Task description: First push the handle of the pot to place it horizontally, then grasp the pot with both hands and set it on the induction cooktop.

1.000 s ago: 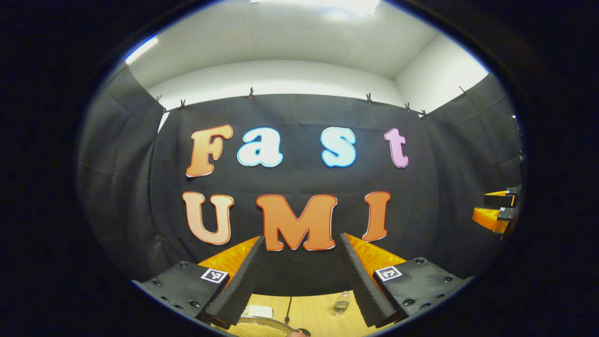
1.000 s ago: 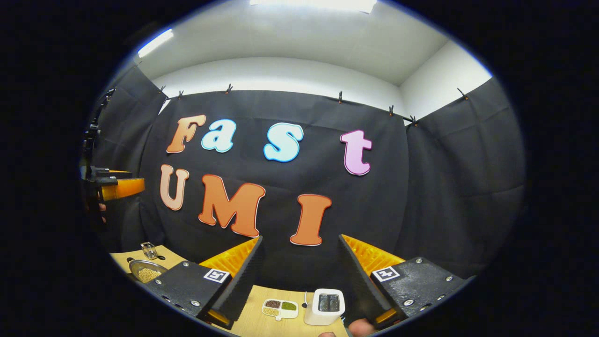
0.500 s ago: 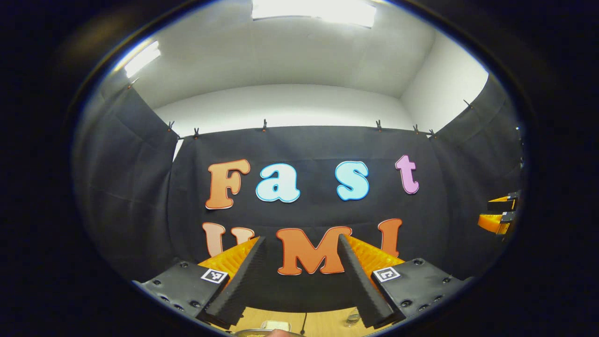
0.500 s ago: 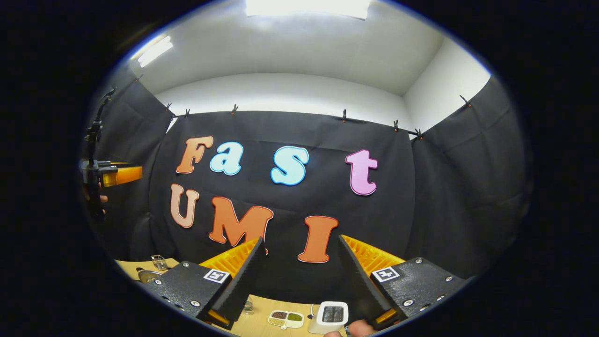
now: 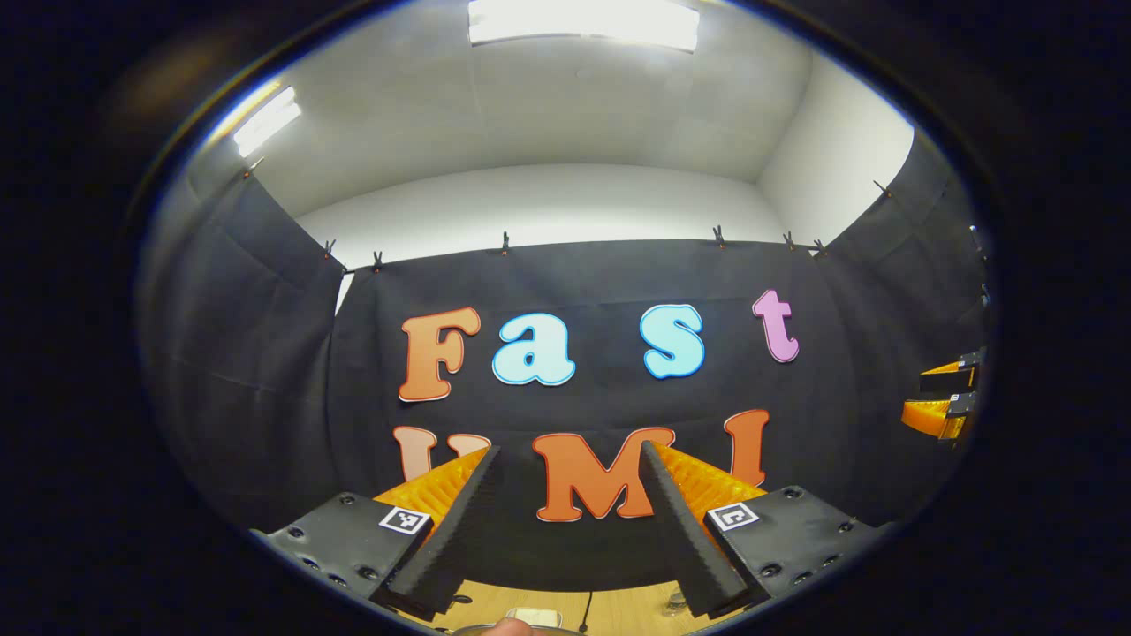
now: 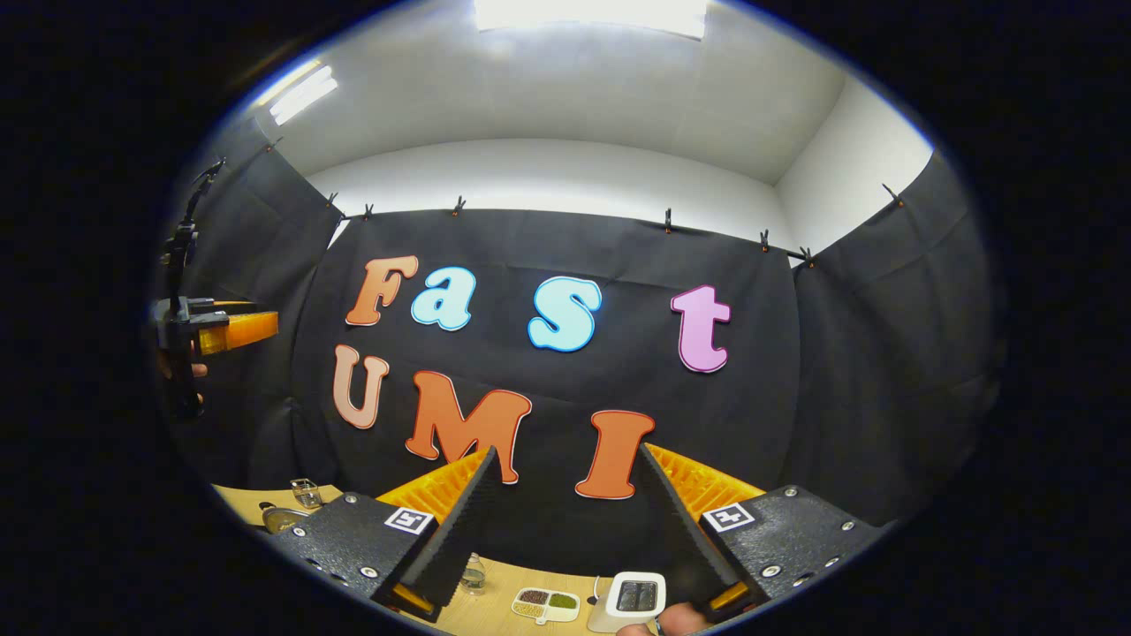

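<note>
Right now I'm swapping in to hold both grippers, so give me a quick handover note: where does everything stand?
Left gripper: open, empty, raised and aimed at the booth wall.
Right gripper: open, empty, also held high; the left gripper shows off to its left.
Pot: on the wooden table at far left of the right gripper view, beside a small metal grater. A divided dish and white toaster sit below the right gripper.
Induction cooktop: I can't locate it.
Done: nothing evident.
Left: push the handle horizontal, grasp the pot with both grippers, set it on the cooktop.

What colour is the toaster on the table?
White, with a dark top slot; the toaster shows best in the right gripper view, low between the fingers.
</note>
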The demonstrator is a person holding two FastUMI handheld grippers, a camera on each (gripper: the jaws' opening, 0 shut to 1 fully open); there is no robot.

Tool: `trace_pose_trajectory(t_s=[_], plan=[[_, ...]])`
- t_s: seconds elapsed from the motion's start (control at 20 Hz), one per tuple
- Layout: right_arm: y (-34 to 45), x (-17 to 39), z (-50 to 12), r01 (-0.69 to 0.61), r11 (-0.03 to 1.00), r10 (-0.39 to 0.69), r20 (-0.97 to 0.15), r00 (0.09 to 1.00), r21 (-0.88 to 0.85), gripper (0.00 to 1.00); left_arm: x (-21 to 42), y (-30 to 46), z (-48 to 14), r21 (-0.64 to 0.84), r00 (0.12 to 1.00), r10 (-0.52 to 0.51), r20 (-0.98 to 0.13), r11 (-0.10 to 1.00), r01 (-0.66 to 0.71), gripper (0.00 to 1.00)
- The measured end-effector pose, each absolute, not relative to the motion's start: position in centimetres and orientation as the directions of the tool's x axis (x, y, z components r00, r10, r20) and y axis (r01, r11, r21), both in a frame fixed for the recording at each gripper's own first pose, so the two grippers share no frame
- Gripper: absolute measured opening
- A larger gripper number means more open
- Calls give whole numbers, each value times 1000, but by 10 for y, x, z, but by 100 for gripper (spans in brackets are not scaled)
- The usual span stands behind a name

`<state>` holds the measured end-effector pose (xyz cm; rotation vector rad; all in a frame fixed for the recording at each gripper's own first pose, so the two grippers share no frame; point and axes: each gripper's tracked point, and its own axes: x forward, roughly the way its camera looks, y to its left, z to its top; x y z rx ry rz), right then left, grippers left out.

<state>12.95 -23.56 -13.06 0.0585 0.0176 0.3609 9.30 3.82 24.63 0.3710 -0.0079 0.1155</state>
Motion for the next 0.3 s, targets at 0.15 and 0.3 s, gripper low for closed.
trace_pose_trajectory(t_s=[0.15, 0.3], plan=[[-237, 126, -131, -352, 934, 353, 0, 936, 62, 95, 78, 44, 270, 345, 988, 113, 109, 928, -145, 98], [-237, 120, -126, -358, 931, 359, 10, 933, 73, 97, 67, 55, 280, 355, 981, 135, 136, 918, -175, 96]])
